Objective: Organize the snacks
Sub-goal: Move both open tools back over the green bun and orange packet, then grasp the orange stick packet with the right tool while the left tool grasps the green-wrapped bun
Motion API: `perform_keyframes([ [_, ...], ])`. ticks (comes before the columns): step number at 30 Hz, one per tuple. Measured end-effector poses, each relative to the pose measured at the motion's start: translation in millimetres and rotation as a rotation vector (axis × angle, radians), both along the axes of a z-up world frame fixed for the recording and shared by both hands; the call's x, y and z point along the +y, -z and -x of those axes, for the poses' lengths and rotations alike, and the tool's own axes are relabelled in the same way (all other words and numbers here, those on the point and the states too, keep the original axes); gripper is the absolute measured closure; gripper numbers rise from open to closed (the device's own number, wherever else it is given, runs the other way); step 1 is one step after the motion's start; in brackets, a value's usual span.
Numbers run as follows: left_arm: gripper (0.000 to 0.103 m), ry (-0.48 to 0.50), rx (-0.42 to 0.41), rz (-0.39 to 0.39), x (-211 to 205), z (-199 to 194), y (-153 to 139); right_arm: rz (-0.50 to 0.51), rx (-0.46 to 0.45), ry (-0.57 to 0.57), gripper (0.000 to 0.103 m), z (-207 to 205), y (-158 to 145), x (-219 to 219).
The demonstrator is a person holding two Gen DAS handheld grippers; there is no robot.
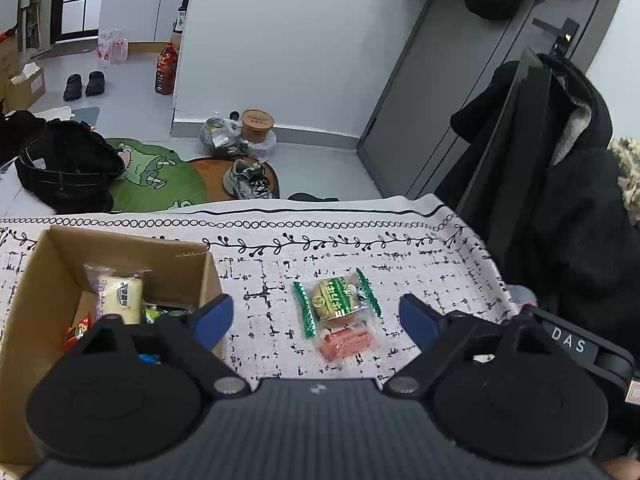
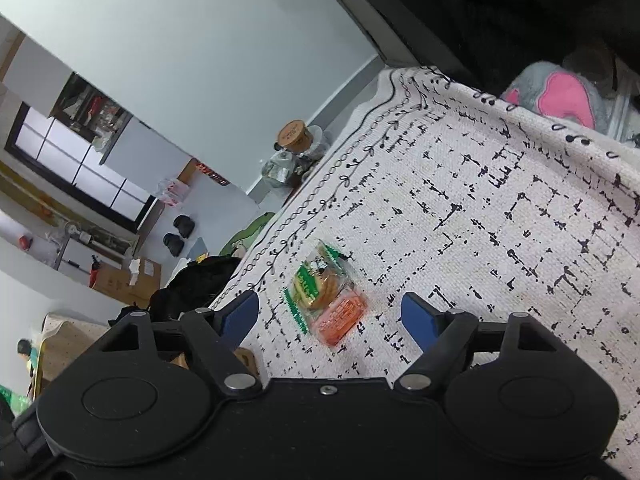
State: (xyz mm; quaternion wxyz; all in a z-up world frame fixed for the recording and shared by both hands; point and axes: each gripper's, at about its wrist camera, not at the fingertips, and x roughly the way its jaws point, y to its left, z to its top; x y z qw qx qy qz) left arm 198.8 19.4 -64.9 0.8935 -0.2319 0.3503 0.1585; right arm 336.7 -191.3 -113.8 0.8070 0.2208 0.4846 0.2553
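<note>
Both the left gripper [image 1: 316,312] and right gripper [image 2: 330,314] have open jaws framing the green-wrapped round biscuit packet [image 1: 335,300] and small orange-red sachet [image 1: 347,342] on the black-and-white patterned table [image 1: 420,272]

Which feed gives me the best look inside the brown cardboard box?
The left wrist view. The brown cardboard box sits open at left, showing a pale wrapped roll and small colourful packets inside. The right wrist view shows almost none of it: only a brown sliver behind the tongs, which may be the box.

Pale grey wall [image 1: 280,40], dark door [image 1: 460,80], shoes [image 1: 84,84] on light floor [image 1: 132,100].
</note>
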Motion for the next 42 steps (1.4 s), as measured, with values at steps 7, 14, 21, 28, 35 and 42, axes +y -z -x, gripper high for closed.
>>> perform_keyframes([
  [7, 0.041, -0.022, 0.043, 0.017, 3.7, -18.4, 19.2, 0.03, 0.036, 0.012, 0.036, -8.2, 15.7, 15.3],
  [14, 0.049, -0.031, 0.062, 0.018, 9.4, -29.7, 32.5, 0.034, 0.093, 0.025, 0.041, -13.3, 28.7, 20.0],
  [21, 0.053, -0.041, 0.071, 0.025, 13.4, -34.3, 40.1, 0.051, 0.126, 0.047, 0.041, -18.7, 42.4, 37.7],
  [28, 0.053, -0.05, 0.083, 0.02, 19.8, -38.0, 45.1, 0.094, 0.131, 0.048, 0.041, -18.3, 55.5, 58.5],
  [35, 0.053, -0.056, 0.088, 0.016, 22.7, -40.2, 44.6, 0.148, 0.104, 0.055, 0.046, -19.3, 60.6, 72.2],
  [42, 0.053, -0.055, 0.098, 0.012, 21.5, -40.6, 43.2, 0.209, 0.101, 0.052, 0.082, -24.7, 61.8, 69.0],
])
